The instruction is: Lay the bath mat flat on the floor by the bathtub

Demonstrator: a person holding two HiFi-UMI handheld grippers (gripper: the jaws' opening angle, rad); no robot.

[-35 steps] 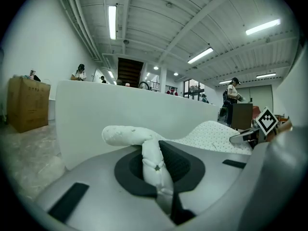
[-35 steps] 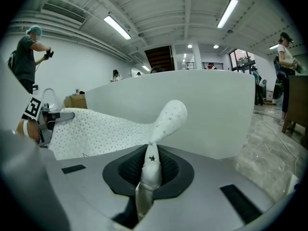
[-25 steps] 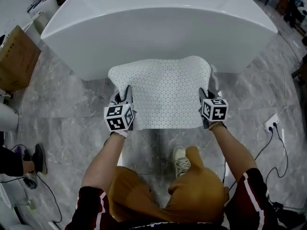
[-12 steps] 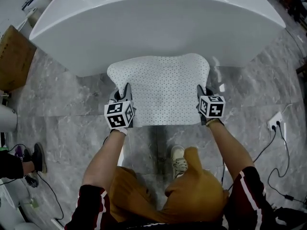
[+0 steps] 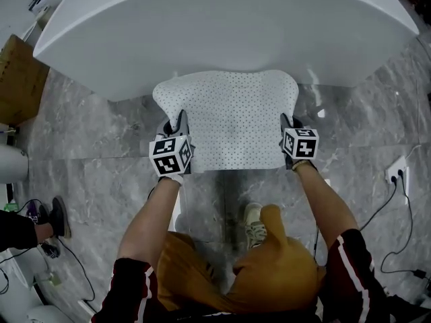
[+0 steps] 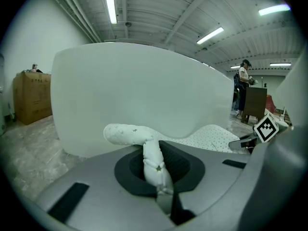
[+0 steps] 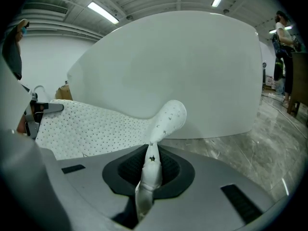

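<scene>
A white bath mat (image 5: 225, 120) dotted with small holes is stretched between my two grippers, just in front of the white bathtub (image 5: 222, 32). Its far edge curls down near the tub's base. My left gripper (image 5: 179, 122) is shut on the mat's left edge, seen as a pinched fold (image 6: 153, 160) in the left gripper view. My right gripper (image 5: 287, 122) grips the right edge, and the fold (image 7: 166, 119) stands up out of its jaws. The right jaws have just been opening a little, with the mat still pinched between them.
Grey marble floor (image 5: 101, 180) runs along the tub. A cardboard box (image 5: 20, 73) stands at the left, and a wall socket with cables (image 5: 397, 170) lies at the right. My shoe (image 5: 252, 224) is just behind the mat. Another person's shoe (image 5: 57, 217) is at far left.
Both grippers have sunk toward the floor with the mat held between them, and the mat now lies a little closer to the tub's base.
</scene>
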